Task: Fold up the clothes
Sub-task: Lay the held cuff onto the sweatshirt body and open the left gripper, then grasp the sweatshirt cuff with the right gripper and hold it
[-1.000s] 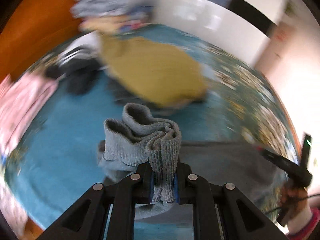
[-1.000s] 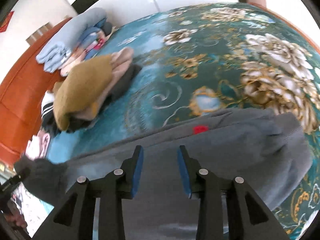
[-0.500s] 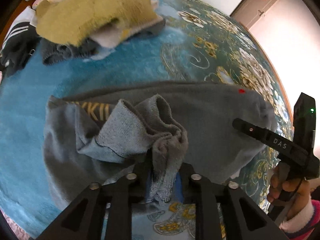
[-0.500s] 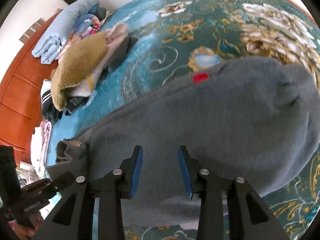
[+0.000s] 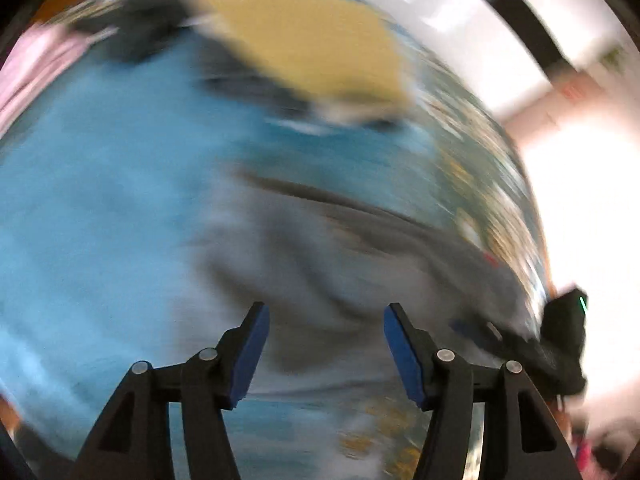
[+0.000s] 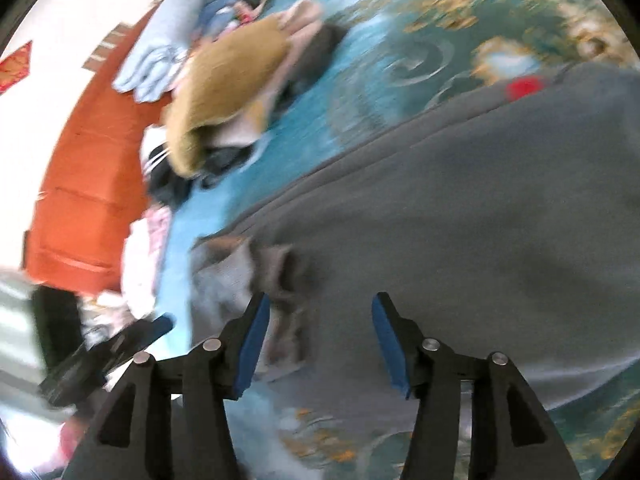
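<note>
A dark grey sweatshirt [image 6: 480, 220] with a small red tag [image 6: 524, 86] lies spread on the teal flowered bedspread [image 6: 400, 60]. Its lighter grey hem [image 6: 240, 276] lies bunched and turned over at the left end. My right gripper [image 6: 320, 344] hovers just over the cloth, jaws opening, with nothing pinched between the blue pads. In the blurred left wrist view my left gripper [image 5: 325, 312] is also opening above the grey cloth [image 5: 320, 272], and its pads press on nothing. The left gripper's fingers [image 6: 132, 336] show at the lower left of the right wrist view.
A heap of clothes topped by a mustard garment [image 6: 232, 88] lies further up the bed, with a rolled light-blue blanket [image 6: 172, 40] behind it. Pink clothes [image 6: 144, 256] lie along the orange wooden headboard [image 6: 80, 184]. A white wall is beyond.
The left gripper let go of the light grey hem, which now lies on the sweatshirt, and its jaws spread wide. The right jaws widened too. Both grippers dropped closer to the cloth.
</note>
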The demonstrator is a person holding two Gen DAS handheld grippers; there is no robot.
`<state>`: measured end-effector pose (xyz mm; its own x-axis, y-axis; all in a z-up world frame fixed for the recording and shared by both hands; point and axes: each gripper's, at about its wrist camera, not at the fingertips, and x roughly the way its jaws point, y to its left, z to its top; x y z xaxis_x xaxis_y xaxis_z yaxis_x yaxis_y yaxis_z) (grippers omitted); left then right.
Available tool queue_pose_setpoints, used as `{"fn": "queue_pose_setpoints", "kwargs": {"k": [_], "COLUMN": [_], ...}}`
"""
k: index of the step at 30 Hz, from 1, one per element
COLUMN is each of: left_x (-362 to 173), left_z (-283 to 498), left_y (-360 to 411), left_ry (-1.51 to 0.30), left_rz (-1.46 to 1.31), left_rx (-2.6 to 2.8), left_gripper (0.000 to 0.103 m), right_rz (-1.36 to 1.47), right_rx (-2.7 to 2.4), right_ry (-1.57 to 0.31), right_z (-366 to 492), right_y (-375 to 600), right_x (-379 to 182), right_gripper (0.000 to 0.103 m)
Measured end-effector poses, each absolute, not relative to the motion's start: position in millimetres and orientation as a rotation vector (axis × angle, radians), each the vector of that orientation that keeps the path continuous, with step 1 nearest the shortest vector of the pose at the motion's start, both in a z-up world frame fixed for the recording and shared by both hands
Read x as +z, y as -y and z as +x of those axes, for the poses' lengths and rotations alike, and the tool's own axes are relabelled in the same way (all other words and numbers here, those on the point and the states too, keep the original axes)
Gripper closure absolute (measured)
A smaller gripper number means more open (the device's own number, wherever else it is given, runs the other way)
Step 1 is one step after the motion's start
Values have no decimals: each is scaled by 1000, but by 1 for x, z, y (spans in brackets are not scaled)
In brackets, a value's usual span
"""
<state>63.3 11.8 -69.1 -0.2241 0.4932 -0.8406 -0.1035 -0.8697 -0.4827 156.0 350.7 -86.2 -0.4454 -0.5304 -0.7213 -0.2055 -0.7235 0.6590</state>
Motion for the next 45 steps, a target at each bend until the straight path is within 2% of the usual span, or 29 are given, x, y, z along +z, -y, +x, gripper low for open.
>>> {"fn": "queue_pose_setpoints", "kwargs": {"k": [2, 5, 13, 15, 16, 17, 19, 25, 28, 30, 36, 39, 45], "left_x": [-81, -97, -108, -106, -107, -108, -110, -107, -107, -108, -112, -115, -124], "left_z": [61, 64, 73, 74, 75, 75, 75, 77, 78, 79, 80, 77, 59], "left_y": [20, 48, 65, 66, 68, 71, 71, 75, 75, 75, 71, 66, 38], "left_ry": [629, 783, 863, 870, 877, 884, 893, 918, 922, 922, 914, 911, 797], "left_rz": [-1707, -1759, -1776, -1760, -1757, -1755, -1757, -1728, -1726, -1731, -1752, -1757, -1771], "left_rx": [2167, 2159, 2099, 2092, 2088, 2083, 2073, 2052, 2040, 2032, 1996, 1970, 1950], "left_gripper": [40, 40, 40, 40, 40, 40, 40, 40, 40, 40, 40, 40, 36], "right_rz": [1527, 1537, 1584, 1582, 1580, 1579, 1562, 1288, 1227, 1261, 1620, 1589, 1560], "right_rx": [-2224, -2239, -2237, -2238, -2241, -2247, -2253, -2240, -2276, -2291, -2284, -2244, -2333], "right_ry": [1045, 1000, 1003, 1009, 993, 967, 924, 1009, 1058, 1109, 1299, 1463, 1292], "right_z": [150, 136, 96, 97, 97, 96, 97, 108, 113, 115, 129, 140, 133], "right_y": [-337, -323, -297, -291, -288, -284, -278, -297, -318, -333, -366, -379, -374], "right_x": [-92, -97, -112, -108, -104, -99, -87, -26, -13, -22, -112, -130, -112], "right_gripper": [40, 38, 39, 55, 75, 81, 85, 86, 86, 86, 86, 85, 85]}}
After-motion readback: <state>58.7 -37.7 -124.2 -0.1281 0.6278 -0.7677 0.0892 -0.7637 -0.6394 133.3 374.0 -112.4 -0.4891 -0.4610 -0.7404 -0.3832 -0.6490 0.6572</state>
